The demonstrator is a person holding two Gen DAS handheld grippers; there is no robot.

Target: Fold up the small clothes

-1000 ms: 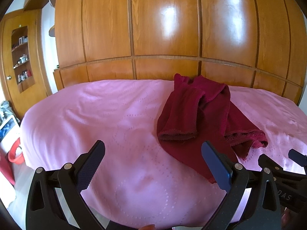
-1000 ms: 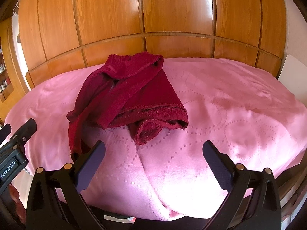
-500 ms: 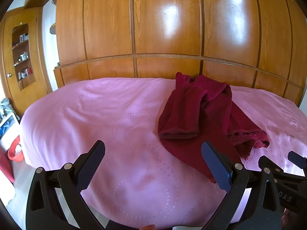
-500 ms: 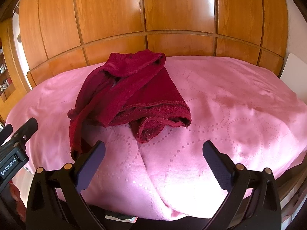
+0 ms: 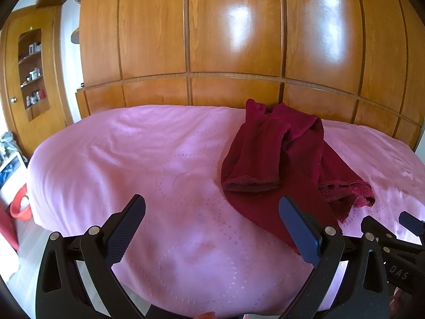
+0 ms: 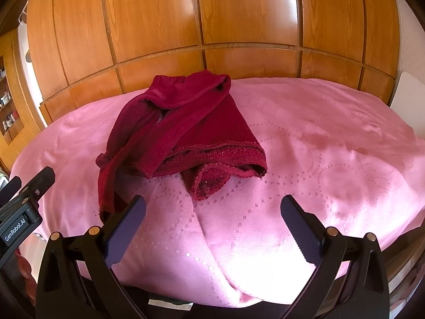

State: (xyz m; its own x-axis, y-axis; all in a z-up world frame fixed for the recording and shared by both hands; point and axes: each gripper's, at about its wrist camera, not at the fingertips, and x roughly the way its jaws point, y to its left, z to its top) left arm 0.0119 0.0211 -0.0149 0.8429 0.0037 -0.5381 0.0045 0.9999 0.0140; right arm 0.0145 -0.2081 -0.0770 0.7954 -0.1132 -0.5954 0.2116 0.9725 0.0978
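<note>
A dark red fleece garment (image 5: 287, 159) lies crumpled on the pink bed (image 5: 132, 159), toward the wardrobe. It also shows in the right wrist view (image 6: 186, 130), left of centre, with a rolled hem facing me. My left gripper (image 5: 212, 207) is open and empty above the near part of the bed; its right finger overlaps the garment's near edge in view. My right gripper (image 6: 212, 207) is open and empty, just short of the garment's hem. Each gripper shows at the edge of the other's view.
A glossy wooden wardrobe (image 5: 239, 40) stands behind the bed. A shelf niche with small items (image 5: 33, 74) and a red tub (image 5: 20, 204) are at the left. A white object (image 6: 406, 103) stands at the bed's right edge.
Both grippers have moved slightly forward toward the garment, which looks a little larger and closer. Both jaws stay open.
</note>
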